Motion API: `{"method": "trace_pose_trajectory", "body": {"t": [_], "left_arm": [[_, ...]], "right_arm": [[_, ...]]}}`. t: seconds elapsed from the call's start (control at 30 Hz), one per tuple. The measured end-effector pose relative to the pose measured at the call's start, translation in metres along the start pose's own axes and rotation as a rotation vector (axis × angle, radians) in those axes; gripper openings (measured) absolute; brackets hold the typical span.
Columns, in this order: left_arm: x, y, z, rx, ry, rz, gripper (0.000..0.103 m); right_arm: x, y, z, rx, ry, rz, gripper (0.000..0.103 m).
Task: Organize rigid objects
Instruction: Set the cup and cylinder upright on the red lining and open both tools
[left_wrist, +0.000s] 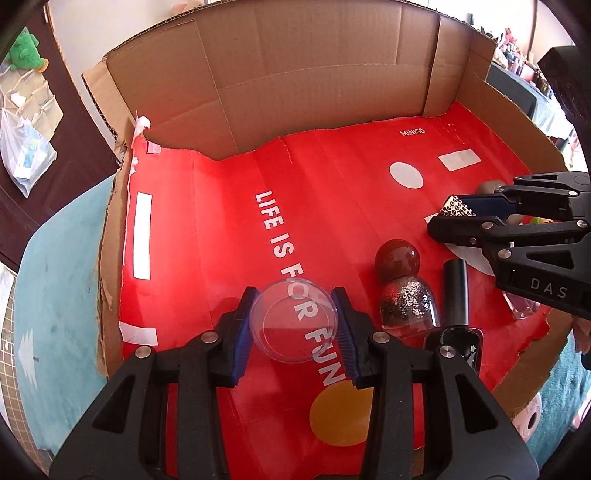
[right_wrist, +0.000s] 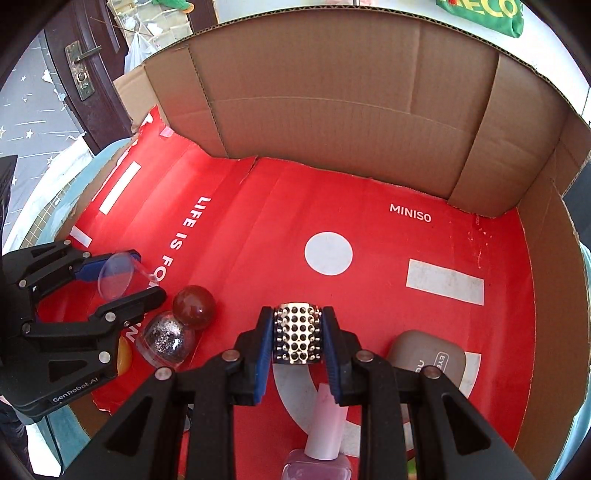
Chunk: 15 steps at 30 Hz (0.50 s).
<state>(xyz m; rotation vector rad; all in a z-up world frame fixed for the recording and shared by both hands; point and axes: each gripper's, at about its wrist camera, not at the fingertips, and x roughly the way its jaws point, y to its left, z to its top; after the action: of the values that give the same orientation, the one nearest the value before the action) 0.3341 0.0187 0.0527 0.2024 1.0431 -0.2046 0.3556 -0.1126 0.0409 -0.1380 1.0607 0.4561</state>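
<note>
My left gripper (left_wrist: 294, 325) is shut on a clear round plastic jar (left_wrist: 293, 321), held above the red liner of the cardboard box (left_wrist: 280, 74). It shows at the left of the right wrist view (right_wrist: 118, 275). My right gripper (right_wrist: 297, 332) is shut on a silver studded cap (right_wrist: 297, 334), also seen in the left wrist view (left_wrist: 457, 207). A glitter nail polish bottle with a dark red ball cap (left_wrist: 404, 288) lies beside the left gripper. A black nail polish bottle (left_wrist: 456, 314) lies to its right.
A pink nail polish bottle (right_wrist: 321, 439) lies under the right gripper. A taupe case (right_wrist: 424, 356) lies to its right. The box walls (right_wrist: 351, 110) rise at the back and right. A blue cloth (left_wrist: 55, 295) covers the table around the box.
</note>
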Motion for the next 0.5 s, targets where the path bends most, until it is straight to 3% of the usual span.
{"method": "trace_pose_trajectory", "body": {"t": [0.33, 0.5], "left_arm": [[-0.011, 0.003, -0.006, -0.001, -0.012, -0.001, 0.045], [-0.023, 0.005, -0.008, -0.014, -0.026, -0.017, 0.049]], "right_arm": [[-0.003, 0.000, 0.000, -0.001, -0.006, 0.003, 0.028], [-0.009, 0.000, 0.000, 0.000, -0.019, 0.004, 0.035]]}}
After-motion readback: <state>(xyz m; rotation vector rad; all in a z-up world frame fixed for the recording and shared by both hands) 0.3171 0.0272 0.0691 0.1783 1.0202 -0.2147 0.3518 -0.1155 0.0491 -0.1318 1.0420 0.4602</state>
